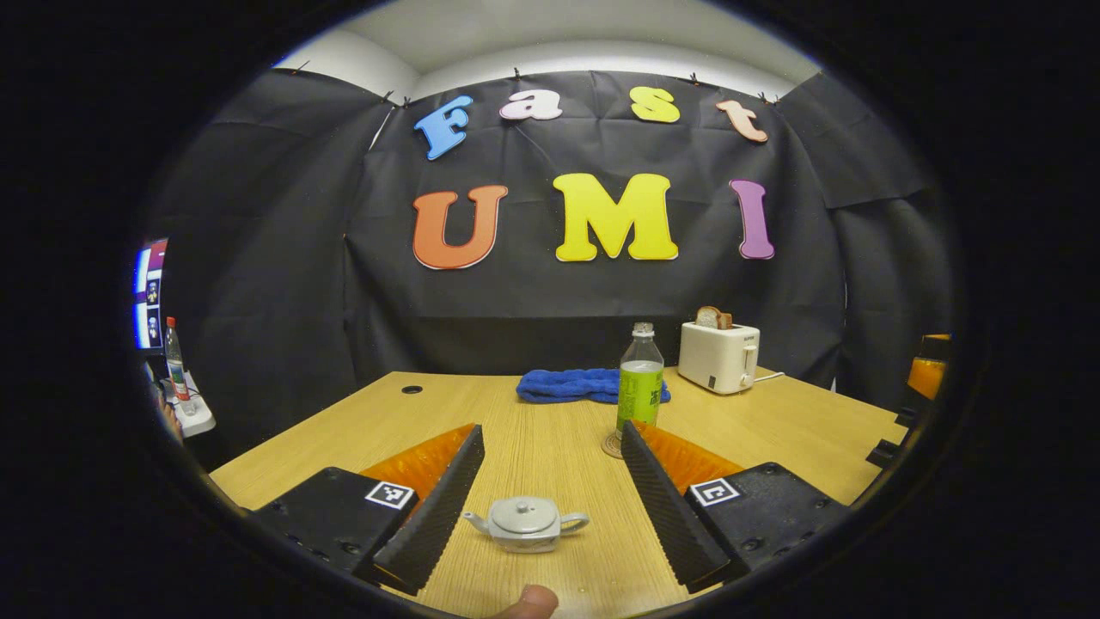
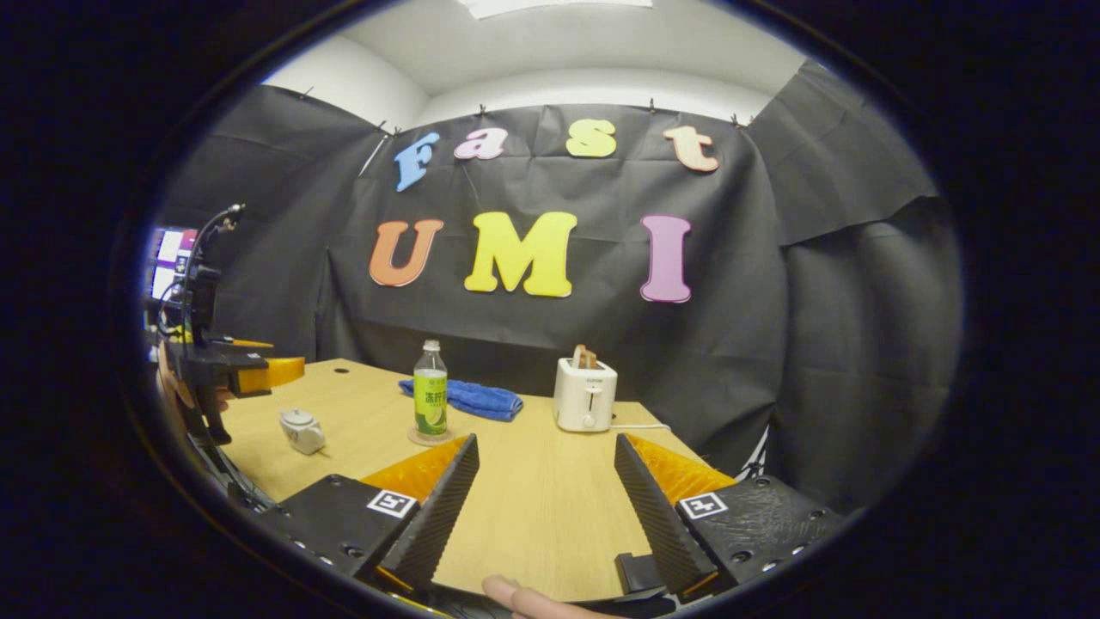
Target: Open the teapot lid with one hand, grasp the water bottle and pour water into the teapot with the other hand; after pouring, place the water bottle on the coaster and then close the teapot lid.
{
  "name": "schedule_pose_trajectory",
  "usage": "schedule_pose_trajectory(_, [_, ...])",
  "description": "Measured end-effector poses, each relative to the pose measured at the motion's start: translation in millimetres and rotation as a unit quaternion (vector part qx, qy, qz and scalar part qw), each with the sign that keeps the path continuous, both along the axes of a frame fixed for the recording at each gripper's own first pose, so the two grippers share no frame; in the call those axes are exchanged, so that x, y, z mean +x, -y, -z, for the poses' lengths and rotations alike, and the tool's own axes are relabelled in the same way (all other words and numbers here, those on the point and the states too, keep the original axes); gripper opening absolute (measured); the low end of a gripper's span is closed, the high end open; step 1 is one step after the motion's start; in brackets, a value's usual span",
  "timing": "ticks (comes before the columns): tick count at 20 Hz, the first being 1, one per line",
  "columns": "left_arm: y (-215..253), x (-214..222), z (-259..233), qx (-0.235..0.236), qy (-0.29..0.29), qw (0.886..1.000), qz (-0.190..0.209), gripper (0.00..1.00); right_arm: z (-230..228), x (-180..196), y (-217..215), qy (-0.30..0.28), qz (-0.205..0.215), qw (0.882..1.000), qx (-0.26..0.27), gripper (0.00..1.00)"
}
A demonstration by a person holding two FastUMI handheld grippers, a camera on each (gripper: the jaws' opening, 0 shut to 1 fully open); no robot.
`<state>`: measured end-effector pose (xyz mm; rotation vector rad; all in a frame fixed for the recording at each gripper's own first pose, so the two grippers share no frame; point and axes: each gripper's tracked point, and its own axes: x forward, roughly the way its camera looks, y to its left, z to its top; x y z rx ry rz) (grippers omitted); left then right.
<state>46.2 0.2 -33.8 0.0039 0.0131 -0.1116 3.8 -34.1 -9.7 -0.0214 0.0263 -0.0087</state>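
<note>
A small grey teapot [image 1: 526, 523] with its lid on sits on the wooden table [image 1: 550, 430], between the spread fingers of my left gripper [image 1: 550, 503], which is open and touches nothing. Behind it a clear water bottle [image 1: 640, 383] with a green label stands upright on a round coaster [image 1: 612, 445]. In the right gripper view the teapot [image 2: 302, 430] lies far left and the bottle [image 2: 430, 397] stands left of centre on its coaster [image 2: 427, 438]. My right gripper [image 2: 541, 499] is open over bare table, well right of both. The left gripper [image 2: 236, 374] shows at the left edge.
A blue towel [image 1: 577, 385] lies behind the bottle. A white toaster [image 1: 718, 355] holding bread stands at the back right, its cord trailing right. A second bottle [image 1: 175, 359] stands off the table at far left beside a screen [image 1: 148, 292]. A fingertip [image 1: 528, 602] shows at the bottom.
</note>
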Motion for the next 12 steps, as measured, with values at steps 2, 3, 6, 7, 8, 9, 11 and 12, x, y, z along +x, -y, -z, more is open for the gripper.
schedule_pose_trajectory(2, [4.0,-19.9,-13.1,0.003,-0.006,1.0,-0.004,1.0,-11.2,-7.4,4.7,0.008,0.011,1.0,0.003,0.95])
schedule_pose_trajectory(3, [4.9,-30.0,-20.5,0.003,-0.004,1.0,-0.01,1.0,-18.3,-12.2,5.5,0.013,0.014,1.0,0.007,0.95])
schedule_pose_trajectory(6, [17.3,-58.9,-39.2,0.002,0.003,1.0,-0.003,1.0,-27.4,-26.2,6.7,0.014,0.024,1.0,0.011,0.95])
schedule_pose_trajectory(7, [23.3,-67.6,-47.0,0.005,0.013,1.0,0.004,1.0,-32.6,-30.4,4.1,0.019,0.024,0.999,0.014,0.95])
schedule_pose_trajectory(8, [29.7,-76.2,-58.1,0.009,0.031,0.999,0.014,1.0,-37.9,-34.1,2.1,0.024,0.022,0.999,0.016,0.95])
schedule_pose_trajectory(9, [33.2,-84.4,-69.6,0.008,0.052,0.998,0.017,1.0,-43.3,-37.5,-0.2,0.033,0.02,0.999,0.017,0.95])
schedule_pose_trajectory(11, [38.2,-96.3,-81.4,0.004,0.076,0.997,0.02,1.0,-49.6,-43.9,-8.5,0.047,0.012,0.999,0.014,0.92])
schedule_pose_trajectory(12, [39.6,-100.5,-80.5,0.001,0.078,0.997,0.019,1.0,-48.3,-45.2,-9.8,0.047,0.01,0.999,0.009,0.95])
